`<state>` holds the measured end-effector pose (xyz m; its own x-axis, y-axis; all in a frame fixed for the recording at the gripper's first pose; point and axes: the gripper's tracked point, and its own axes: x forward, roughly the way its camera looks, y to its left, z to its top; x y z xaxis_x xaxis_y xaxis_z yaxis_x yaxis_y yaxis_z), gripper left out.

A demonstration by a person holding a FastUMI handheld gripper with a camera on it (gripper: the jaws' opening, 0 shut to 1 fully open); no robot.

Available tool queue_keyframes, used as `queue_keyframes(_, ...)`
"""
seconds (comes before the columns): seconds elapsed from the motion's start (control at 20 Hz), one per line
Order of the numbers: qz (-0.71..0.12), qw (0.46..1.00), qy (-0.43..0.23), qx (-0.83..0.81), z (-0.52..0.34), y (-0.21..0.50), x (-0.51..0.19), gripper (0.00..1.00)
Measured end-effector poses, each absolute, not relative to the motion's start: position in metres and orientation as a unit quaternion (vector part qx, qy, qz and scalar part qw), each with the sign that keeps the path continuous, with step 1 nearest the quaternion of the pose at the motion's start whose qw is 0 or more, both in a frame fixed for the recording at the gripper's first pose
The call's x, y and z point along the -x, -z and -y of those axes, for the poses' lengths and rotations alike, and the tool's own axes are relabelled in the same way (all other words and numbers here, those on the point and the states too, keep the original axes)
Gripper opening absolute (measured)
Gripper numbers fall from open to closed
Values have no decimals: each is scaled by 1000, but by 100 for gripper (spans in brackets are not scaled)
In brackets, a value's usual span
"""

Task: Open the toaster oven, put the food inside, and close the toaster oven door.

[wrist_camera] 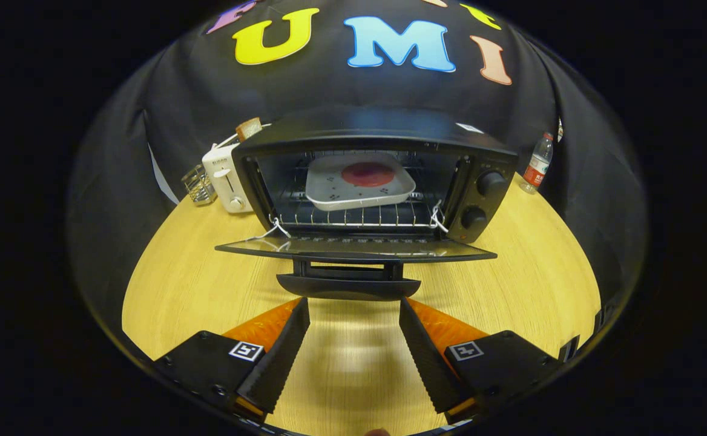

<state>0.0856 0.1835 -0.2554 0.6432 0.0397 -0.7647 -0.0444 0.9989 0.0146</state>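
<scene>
My black toaster oven (365,181) stands on the wooden table, its glass door (353,248) folded down flat, handle just ahead of my tongs. Inside, a white square plate (359,188) with a round red food slice (368,174) sits on the wire rack.

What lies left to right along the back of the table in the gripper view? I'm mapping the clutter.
Wire rack → white toaster → toaster oven → water bottle. The tool is open, just short of the oven's lowered door.

I can't read any text: pop-up toaster (227,177) brand mark and water bottle (537,162) label too small.
</scene>
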Motion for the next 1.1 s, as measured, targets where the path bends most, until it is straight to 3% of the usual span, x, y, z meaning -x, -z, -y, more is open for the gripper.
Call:
queue_keyframes(0.3, -381, 924, -24, 10, -184, 228, -106, 95)
queue_keyframes(0.7, -266, 963, -40, 5, -171, 164, -131, 95)
queue_keyframes(1.1, -181, 981, -67, -9, -126, 100, -84, 95)
